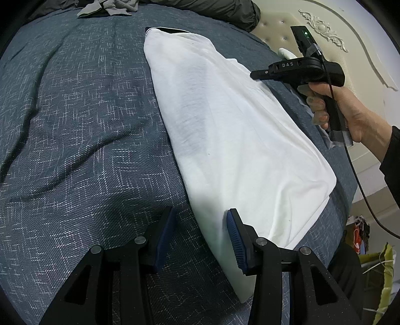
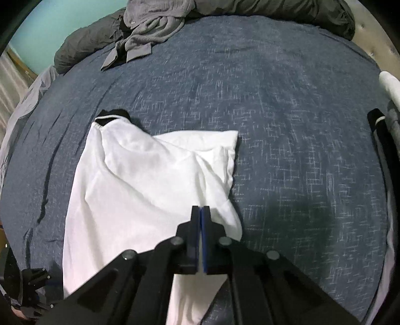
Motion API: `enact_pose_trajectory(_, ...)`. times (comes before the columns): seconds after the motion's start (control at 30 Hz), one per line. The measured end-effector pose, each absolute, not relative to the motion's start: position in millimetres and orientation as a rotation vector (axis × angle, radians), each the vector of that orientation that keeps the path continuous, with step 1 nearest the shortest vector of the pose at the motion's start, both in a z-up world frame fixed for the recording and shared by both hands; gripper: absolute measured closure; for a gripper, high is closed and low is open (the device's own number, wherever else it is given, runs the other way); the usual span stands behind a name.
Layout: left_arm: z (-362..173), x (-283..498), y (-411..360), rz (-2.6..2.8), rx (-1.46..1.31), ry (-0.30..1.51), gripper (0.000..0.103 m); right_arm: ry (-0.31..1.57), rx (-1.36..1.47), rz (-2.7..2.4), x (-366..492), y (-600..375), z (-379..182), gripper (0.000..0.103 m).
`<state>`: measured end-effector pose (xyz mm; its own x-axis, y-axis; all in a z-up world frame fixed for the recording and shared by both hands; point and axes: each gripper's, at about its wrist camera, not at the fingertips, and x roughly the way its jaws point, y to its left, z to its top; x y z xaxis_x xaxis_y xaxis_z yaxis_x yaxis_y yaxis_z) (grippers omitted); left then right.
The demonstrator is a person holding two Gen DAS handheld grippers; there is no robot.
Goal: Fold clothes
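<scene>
A white shirt (image 1: 225,125) with a black collar lies lengthwise on the blue patterned bedspread (image 1: 75,125), its sides folded in. My left gripper (image 1: 200,232) is open at the shirt's near hem edge, one finger over the cloth and one over the bedspread. In the left wrist view my right gripper (image 1: 255,74) hovers over the shirt's right edge, held by a hand. In the right wrist view the shirt (image 2: 140,180) lies ahead, and my right gripper (image 2: 201,212) is shut just above its right edge; whether it pinches cloth I cannot tell.
A crumpled grey garment (image 2: 147,32) and a dark duvet (image 2: 275,10) lie at the far side of the bed. A cream padded headboard (image 1: 325,30) stands to the right. Clutter sits on the floor at lower right (image 1: 362,230).
</scene>
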<state>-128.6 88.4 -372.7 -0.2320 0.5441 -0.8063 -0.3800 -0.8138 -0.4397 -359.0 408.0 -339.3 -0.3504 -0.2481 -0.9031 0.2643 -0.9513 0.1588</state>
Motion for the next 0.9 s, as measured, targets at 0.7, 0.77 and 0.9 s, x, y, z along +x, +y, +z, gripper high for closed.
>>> enact_pose_trajectory(0.7, -374.0, -137.3, 89.2, 2.072, -1.449, -0.235, 0.057, -0.132, 1.574, -2.425, -338.8, 423.2, -320.3, 0.082)
enact_pose_trajectory(0.77, -371.0, -137.3, 88.4, 2.071, -1.45, -0.245, 0.056, -0.132, 1.569, -2.402, -322.1, 421.8, -311.0, 0.082)
enact_pose_trajectory(0.9, -358.5, -131.6, 88.1, 2.076, -1.423, -0.249, 0.056, -0.124, 1.59, -2.332, -275.0, 420.1, -302.5, 0.082)
